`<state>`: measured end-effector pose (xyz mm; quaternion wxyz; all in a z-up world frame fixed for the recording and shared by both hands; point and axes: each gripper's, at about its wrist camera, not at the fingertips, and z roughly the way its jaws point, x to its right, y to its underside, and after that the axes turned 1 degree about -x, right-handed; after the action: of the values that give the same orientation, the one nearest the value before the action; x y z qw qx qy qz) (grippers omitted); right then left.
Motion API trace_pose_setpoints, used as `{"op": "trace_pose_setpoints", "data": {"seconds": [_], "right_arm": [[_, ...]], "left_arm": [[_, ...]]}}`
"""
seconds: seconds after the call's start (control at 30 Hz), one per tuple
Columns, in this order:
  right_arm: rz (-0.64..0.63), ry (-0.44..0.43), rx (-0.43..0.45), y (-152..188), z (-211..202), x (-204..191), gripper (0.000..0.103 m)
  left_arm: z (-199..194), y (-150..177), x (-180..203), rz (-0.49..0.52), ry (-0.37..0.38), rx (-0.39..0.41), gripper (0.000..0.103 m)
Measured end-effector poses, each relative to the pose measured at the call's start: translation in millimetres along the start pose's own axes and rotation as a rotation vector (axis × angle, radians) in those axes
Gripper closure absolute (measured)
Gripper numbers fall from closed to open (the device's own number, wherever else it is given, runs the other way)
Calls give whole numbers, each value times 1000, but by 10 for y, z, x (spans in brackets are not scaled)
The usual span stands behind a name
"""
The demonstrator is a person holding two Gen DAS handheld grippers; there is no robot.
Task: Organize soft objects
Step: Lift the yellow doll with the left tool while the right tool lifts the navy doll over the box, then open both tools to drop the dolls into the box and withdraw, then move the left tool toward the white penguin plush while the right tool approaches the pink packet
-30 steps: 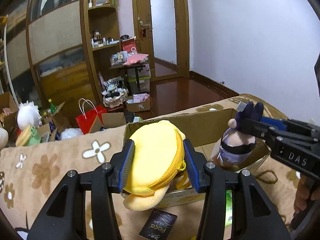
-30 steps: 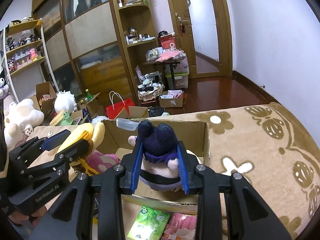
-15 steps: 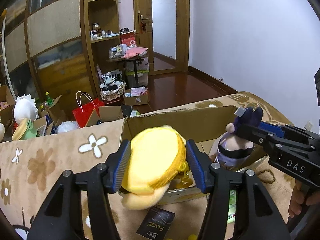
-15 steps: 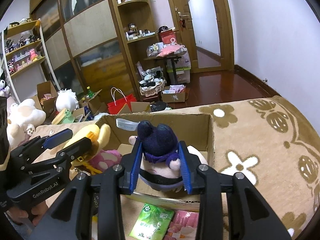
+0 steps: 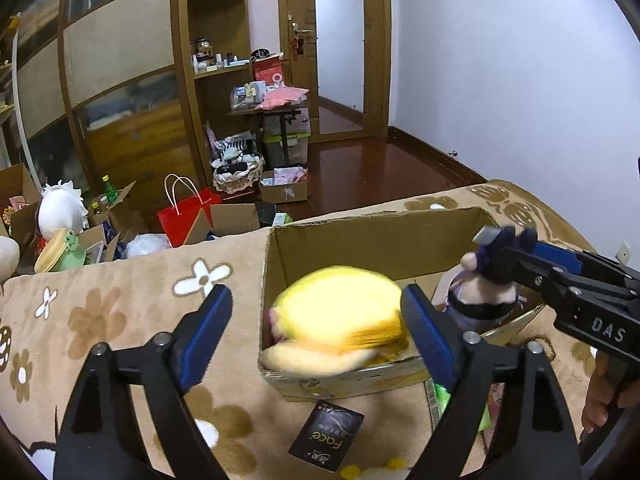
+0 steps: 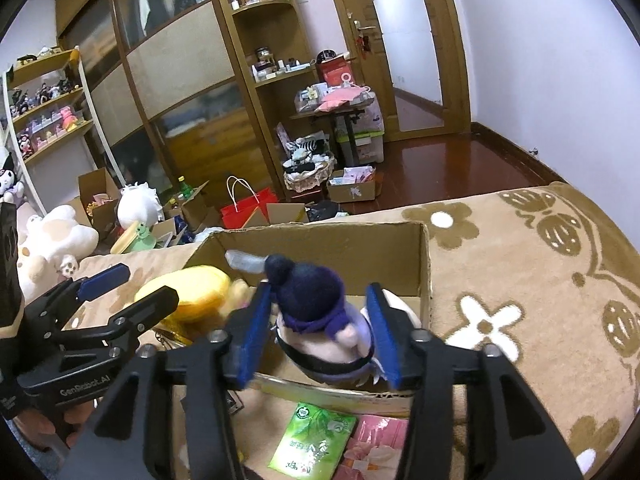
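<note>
Over the box, the left tool is spread with the yellow plush dropping inside, while the right tool, jaws parted, frees the purple doll; packets remain outside.

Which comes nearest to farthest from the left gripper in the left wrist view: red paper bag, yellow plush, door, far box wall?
From the left gripper:
1. Yellow plush, between the open fingers, blurred, at the cardboard box's near edge.
2. Far box wall, just behind it.
3. Red paper bag, on the floor beyond, left.
4. Door, at the room's far end.
</note>
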<state>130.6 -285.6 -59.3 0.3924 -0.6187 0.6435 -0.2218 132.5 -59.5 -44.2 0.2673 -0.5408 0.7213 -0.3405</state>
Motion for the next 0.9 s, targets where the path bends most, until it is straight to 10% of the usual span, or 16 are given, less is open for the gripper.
{"op": "trace_pose_setpoints", "data": {"seconds": [0.4,0.9], "right_arm": [[11,25,48,9,-323,-71,1],[16,62,32,207,-827,-121,0]], "left_arm": [[-210,65,-51,-2,-33,-39,6],[-720,265,74,30,-68,-163,2]]}}
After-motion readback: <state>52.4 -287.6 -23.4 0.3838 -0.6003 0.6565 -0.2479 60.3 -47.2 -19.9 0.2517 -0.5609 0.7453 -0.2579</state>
